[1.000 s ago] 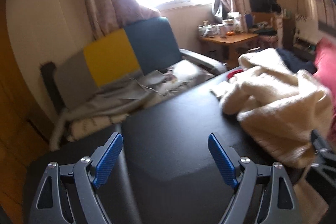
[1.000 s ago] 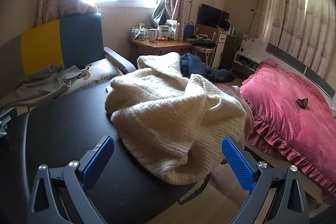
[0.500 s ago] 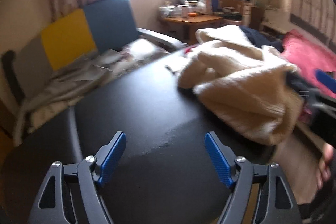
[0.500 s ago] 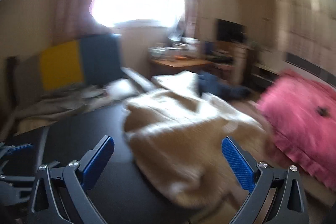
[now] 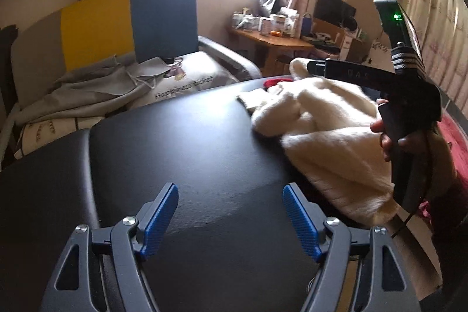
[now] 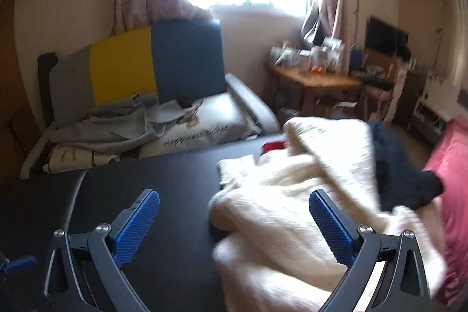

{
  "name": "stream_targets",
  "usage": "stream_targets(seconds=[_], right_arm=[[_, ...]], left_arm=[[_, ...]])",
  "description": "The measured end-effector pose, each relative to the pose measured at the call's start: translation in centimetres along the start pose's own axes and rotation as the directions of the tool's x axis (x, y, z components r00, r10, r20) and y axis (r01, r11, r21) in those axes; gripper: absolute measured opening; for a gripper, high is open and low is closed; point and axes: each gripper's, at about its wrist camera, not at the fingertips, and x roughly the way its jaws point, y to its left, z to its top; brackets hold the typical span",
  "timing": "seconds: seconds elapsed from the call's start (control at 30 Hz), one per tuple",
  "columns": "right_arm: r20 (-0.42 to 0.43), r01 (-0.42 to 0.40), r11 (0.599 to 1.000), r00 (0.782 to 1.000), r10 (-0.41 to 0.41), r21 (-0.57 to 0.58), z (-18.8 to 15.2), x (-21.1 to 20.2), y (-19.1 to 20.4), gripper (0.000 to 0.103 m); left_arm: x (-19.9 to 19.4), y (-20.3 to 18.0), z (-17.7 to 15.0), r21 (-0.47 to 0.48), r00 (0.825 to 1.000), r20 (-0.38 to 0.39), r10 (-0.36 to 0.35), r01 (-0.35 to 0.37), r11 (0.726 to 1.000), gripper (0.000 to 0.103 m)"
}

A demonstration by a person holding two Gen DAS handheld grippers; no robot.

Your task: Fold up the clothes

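Observation:
A cream knitted sweater (image 5: 327,136) lies crumpled on the right side of a black padded table (image 5: 190,142). It also shows in the right wrist view (image 6: 292,195). A dark navy garment (image 6: 400,174) and a bit of red cloth (image 6: 272,146) lie behind it. My left gripper (image 5: 231,212) is open and empty over bare table, left of the sweater. My right gripper (image 6: 234,224) is open and empty, hovering over the sweater's near left part. Its handle, held in a hand, shows in the left wrist view (image 5: 409,113).
A sofa (image 5: 125,28) with yellow and blue cushions and grey cloths stands behind the table. A wooden desk (image 5: 275,40) with jars stands by the window. A pink bed (image 6: 450,195) is on the right.
Both grippers have swung. The left view has turned right, bringing the right gripper's handle into sight. The right gripper has moved left and forward over the sweater. Both stay open.

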Motion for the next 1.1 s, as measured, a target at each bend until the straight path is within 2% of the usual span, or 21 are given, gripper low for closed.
stream_targets(seconds=[0.07,0.13,0.2,0.3,0.33,0.4,0.47,0.53,0.63,0.7,0.73,0.77,0.8,0.83,0.87,0.93,0.97,1.0,1.07,1.1], right_arm=[[-0.054,0.007,1.000,0.999,-0.007,0.000,-0.1,1.7,0.6,0.103],[-0.134,0.079,0.997,0.988,-0.082,-0.026,-0.7,2.9,1.0,0.103],[-0.171,0.109,0.993,0.978,-0.116,-0.050,-1.5,2.3,0.2,0.103],[-0.183,0.146,0.983,0.969,-0.164,-0.108,-2.6,0.6,-1.3,0.103],[-0.191,0.160,0.980,0.965,-0.181,-0.121,-3.0,-0.1,-1.9,0.103],[-0.191,0.177,0.974,0.961,-0.202,-0.141,-3.9,-2.2,-2.8,0.103],[-0.166,0.192,0.969,0.962,-0.217,-0.159,-4.8,-4.3,-3.3,0.103],[-0.150,0.202,0.964,0.962,-0.228,-0.174,-6.1,-5.8,-3.3,0.103],[-0.132,0.251,0.950,0.952,-0.277,-0.186,-8.1,-7.0,-3.6,0.103],[-0.129,0.262,0.950,0.950,-0.285,-0.170,-9.1,-7.4,-3.9,0.103],[-0.132,0.259,0.954,0.951,-0.280,-0.153,-9.5,-7.4,-4.2,0.103],[-0.137,0.252,0.959,0.953,-0.270,-0.133,-9.7,-7.3,-4.4,0.103],[-0.142,0.245,0.963,0.955,-0.259,-0.113,-10.0,-7.3,-4.6,0.103],[-0.147,0.237,0.967,0.957,-0.249,-0.093,-10.2,-7.2,-4.9,0.103],[-0.152,0.230,0.971,0.959,-0.238,-0.072,-10.5,-7.1,-5.1,0.103],[-0.159,0.213,0.976,0.963,-0.216,-0.033,-10.9,-7.0,-5.6,0.103],[-0.157,0.204,0.979,0.966,-0.205,-0.019,-11.0,-7.0,-5.6,0.103],[-0.152,0.201,0.980,0.968,-0.200,-0.011,-11.1,-7.1,-5.6,0.103],[-0.143,0.202,0.979,0.969,-0.199,0.000,-11.3,-7.2,-5.5,0.103],[-0.142,0.201,0.980,0.970,-0.198,0.004,-11.4,-7.2,-5.5,0.103]], left_arm=[[0.7,0.7,0.2,-0.013,1.000,-0.005,0.025,-0.025,1.000,0.076],[1.5,1.0,0.6,-0.024,0.999,-0.009,0.032,-0.032,0.999,0.076],[2.4,1.0,1.2,-0.030,1.000,-0.017,0.019,-0.020,0.999,0.076],[5.0,-0.1,2.9,-0.015,0.994,-0.059,-0.097,0.096,0.995,0.076],[6.6,-0.8,3.8,-0.026,0.981,-0.091,-0.170,0.168,0.985,0.076],[9.0,-2.1,5.3,-0.060,0.956,-0.139,-0.257,0.251,0.966,0.076],[11.4,-3.5,6.7,-0.098,0.922,-0.183,-0.341,0.328,0.940,0.071],[13.9,-5.3,8.1,-0.120,0.889,-0.232,-0.395,0.377,0.919,0.064],[16.8,-6.9,9.8,-0.184,0.854,-0.267,-0.445,0.409,0.894,0.063],[18.0,-7.2,10.7,-0.252,0.830,-0.268,-0.489,0.430,0.867,0.063],[18.4,-7.5,11.2,-0.264,0.832,-0.259,-0.491,0.428,0.864,0.064],[18.9,-8.0,11.6,-0.250,0.839,-0.262,-0.477,0.418,0.873,0.064],[19.5,-8.4,12.0,-0.247,0.829,-0.278,-0.485,0.426,0.870,0.064],[20.4,-8.8,12.3,-0.277,0.809,-0.292,-0.510,0.439,0.855,0.064],[20.9,-9.0,12.5,-0.290,0.805,-0.299,-0.513,0.435,0.852,0.064],[22.0,-9.7,12.9,-0.289,0.815,-0.315,-0.487,0.406,0.867,0.063],[22.6,-10.0,13.0,-0.299,0.806,-0.328,-0.492,0.405,0.864,0.061],[23.0,-10.1,12.9,-0.322,0.794,-0.328,-0.511,0.415,0.851,0.046],[23.6,-10.1,12.6,-0.370,0.769,-0.324,-0.551,0.433,0.822,0.025],[23.3,-10.1,12.5,-0.363,0.778,-0.310,-0.547,0.435,0.824,0.021]])
